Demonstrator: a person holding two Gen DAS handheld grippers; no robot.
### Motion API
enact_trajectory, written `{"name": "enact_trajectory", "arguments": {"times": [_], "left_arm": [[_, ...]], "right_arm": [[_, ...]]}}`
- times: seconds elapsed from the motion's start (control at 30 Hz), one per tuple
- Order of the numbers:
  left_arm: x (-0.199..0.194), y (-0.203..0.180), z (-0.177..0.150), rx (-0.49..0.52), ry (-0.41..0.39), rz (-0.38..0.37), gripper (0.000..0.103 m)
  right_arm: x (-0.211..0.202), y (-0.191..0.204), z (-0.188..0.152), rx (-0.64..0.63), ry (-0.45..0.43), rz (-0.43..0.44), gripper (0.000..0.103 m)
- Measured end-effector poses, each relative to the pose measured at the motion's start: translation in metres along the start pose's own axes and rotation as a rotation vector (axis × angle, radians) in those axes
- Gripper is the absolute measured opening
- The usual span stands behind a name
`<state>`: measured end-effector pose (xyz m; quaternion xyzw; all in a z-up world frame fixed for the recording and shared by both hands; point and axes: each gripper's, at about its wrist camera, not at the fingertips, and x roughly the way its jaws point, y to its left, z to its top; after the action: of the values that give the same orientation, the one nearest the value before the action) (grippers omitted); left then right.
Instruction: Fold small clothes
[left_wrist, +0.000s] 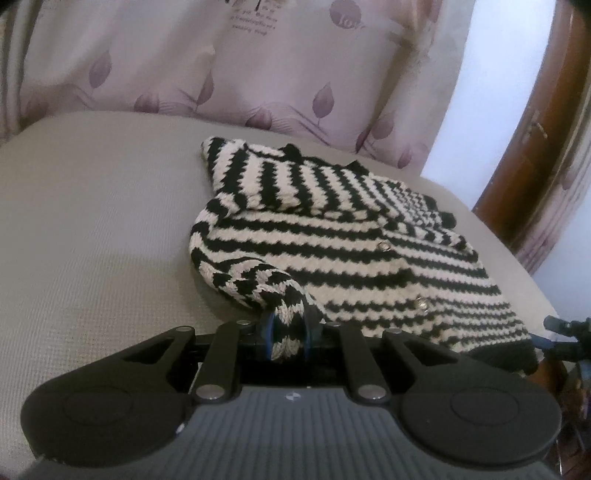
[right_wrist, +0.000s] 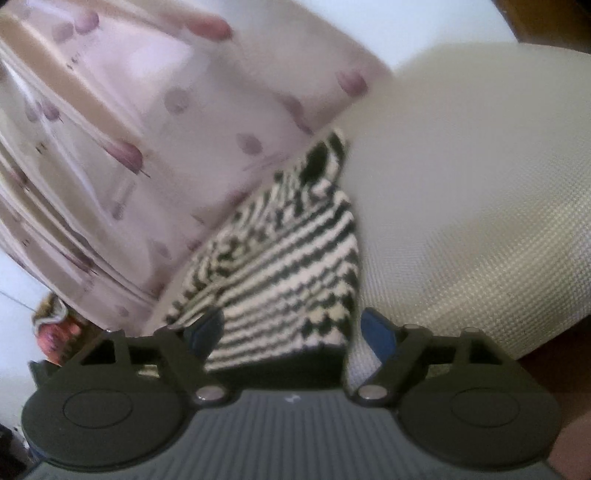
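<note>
A black-and-white striped knit cardigan (left_wrist: 362, 251) lies on the grey padded table (left_wrist: 96, 229), its far sleeve folded across the chest. My left gripper (left_wrist: 290, 332) is shut on the near sleeve's cuff (left_wrist: 284, 325) and holds it lifted just above the table. In the blurred right wrist view the cardigan (right_wrist: 280, 273) lies straight ahead. My right gripper (right_wrist: 291, 332) is open, its blue-padded fingers (right_wrist: 376, 332) standing on either side of the cardigan's black hem; I cannot tell whether they touch it. The right gripper's tip shows at the left view's right edge (left_wrist: 561, 332).
A pink curtain with purple leaf print (left_wrist: 258, 66) hangs behind the table. A brown wooden door (left_wrist: 535, 147) stands at the right. The table's bare grey surface (right_wrist: 480, 184) spreads to the right of the cardigan.
</note>
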<state>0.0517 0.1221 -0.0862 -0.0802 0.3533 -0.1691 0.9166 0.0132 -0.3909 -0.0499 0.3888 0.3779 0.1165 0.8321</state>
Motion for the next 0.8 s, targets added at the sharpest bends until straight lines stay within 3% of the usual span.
{"name": "enact_trajectory", "arguments": {"times": [0.1, 0.2, 0.27, 0.33, 0.4, 0.53, 0.6, 0.67, 0.7, 0.77, 0.8], "left_arm": [[0.005, 0.008, -0.005, -0.009, 0.033, -0.002, 0.020], [0.011, 0.019, -0.009, -0.031, 0.059, -0.006, 0.037], [0.011, 0.026, -0.011, -0.057, 0.052, -0.027, 0.050], [0.010, 0.030, -0.010, -0.078, 0.047, -0.054, 0.072], [0.009, 0.032, -0.009, -0.086, 0.049, -0.067, 0.087], [0.009, 0.035, -0.008, -0.113, 0.059, -0.079, 0.095], [0.010, 0.031, -0.008, -0.089, 0.075, -0.087, 0.095], [0.011, 0.024, -0.009, -0.056, 0.086, -0.094, 0.088], [0.012, 0.020, -0.010, -0.044, 0.088, -0.095, 0.078], [0.014, 0.014, -0.012, -0.012, 0.096, -0.077, 0.046], [0.015, 0.015, -0.012, -0.023, 0.101, -0.067, 0.022]], "right_arm": [[0.008, 0.004, -0.009, -0.051, 0.029, 0.005, 0.082], [0.016, 0.013, -0.016, -0.102, 0.056, 0.033, 0.076], [0.024, 0.013, -0.018, -0.088, 0.088, 0.042, 0.026], [0.029, 0.006, -0.021, -0.041, 0.099, 0.052, 0.022], [0.028, 0.005, -0.022, -0.040, 0.100, 0.061, 0.019], [0.025, 0.002, -0.021, -0.017, 0.109, 0.099, 0.022], [0.024, 0.002, -0.020, -0.013, 0.116, 0.087, 0.025], [0.026, -0.002, -0.018, 0.028, 0.129, 0.127, 0.040], [0.027, -0.002, -0.017, 0.031, 0.132, 0.141, 0.044], [0.031, 0.003, -0.016, 0.025, 0.138, 0.156, 0.053], [0.033, 0.006, -0.016, 0.015, 0.138, 0.149, 0.053]]}}
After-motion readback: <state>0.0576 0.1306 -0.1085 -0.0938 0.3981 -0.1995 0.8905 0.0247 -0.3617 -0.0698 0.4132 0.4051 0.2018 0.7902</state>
